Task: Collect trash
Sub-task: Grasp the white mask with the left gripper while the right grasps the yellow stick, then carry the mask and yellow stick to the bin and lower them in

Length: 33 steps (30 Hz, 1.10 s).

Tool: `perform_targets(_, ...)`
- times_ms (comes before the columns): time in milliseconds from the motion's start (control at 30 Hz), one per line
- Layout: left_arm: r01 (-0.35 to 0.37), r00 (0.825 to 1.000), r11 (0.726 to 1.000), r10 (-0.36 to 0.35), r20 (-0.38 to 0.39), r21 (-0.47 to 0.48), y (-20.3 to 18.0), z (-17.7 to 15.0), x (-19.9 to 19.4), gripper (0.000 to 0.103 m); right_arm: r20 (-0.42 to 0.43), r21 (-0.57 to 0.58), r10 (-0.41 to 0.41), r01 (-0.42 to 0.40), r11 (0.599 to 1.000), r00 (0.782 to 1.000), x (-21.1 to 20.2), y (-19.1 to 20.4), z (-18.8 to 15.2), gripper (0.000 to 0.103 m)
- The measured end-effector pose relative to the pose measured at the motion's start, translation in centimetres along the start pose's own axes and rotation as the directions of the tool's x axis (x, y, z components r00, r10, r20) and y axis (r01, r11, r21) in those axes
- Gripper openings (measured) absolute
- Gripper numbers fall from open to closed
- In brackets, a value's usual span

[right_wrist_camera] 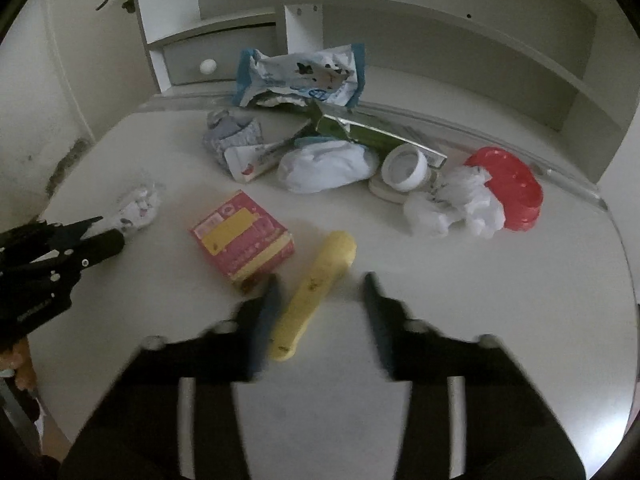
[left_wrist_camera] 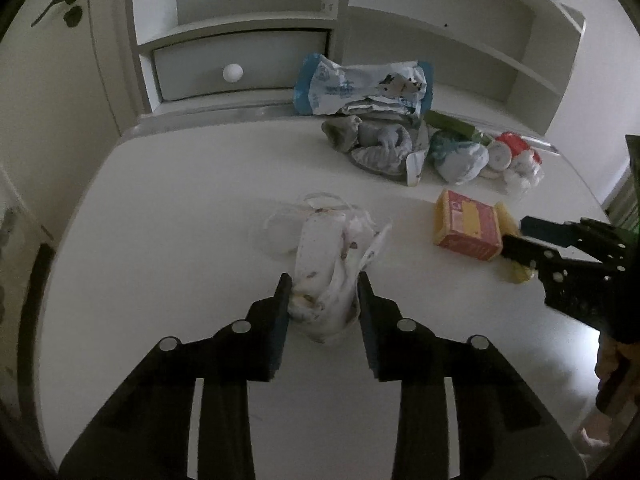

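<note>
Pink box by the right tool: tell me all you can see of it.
The pink box looks like cardboard, pink with yellow panels and small print too blurred to read. It lies flat and closed on the white table, just left of the yellow wrapper. The right tool is near it, with no clear contact.

Both tongs (left_wrist_camera: 324, 300) (right_wrist_camera: 320, 300) spread wide.

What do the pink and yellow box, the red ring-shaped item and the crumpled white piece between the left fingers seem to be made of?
Pink and yellow box: looks like printed cardboard, matte, with crisp folded edges. Red ring-shaped item: probably moulded plastic, smooth and slightly glossy. Crumpled white piece at the left gripper: thin stained paper or tissue, with soft creases, perhaps some clear film; the look leaves it open.
</note>
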<state>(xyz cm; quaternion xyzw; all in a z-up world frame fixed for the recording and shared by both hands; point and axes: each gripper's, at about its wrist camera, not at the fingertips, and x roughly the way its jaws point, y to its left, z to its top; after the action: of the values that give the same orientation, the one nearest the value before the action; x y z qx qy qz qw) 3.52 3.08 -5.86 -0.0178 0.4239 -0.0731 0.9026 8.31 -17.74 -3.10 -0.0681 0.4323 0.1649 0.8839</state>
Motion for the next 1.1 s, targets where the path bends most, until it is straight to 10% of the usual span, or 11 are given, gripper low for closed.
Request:
perform_targets(33,0.007,1.0,1.0,-0.007,0.004,-0.005,0.1,0.0,0.0,0.029,-0.003,0.011,0.0,0.0,1.0,1.0,-0.1,-0.3,0.0,0.014)
perform_targets(1100,0.027,0.999,0.999,-0.028,0.037,0.027,-1.4,0.0,-1.6,0.028,0.073,0.061,0.04,-0.044,0.997,0.997,-3.6,-2.6,-1.1,0.014)
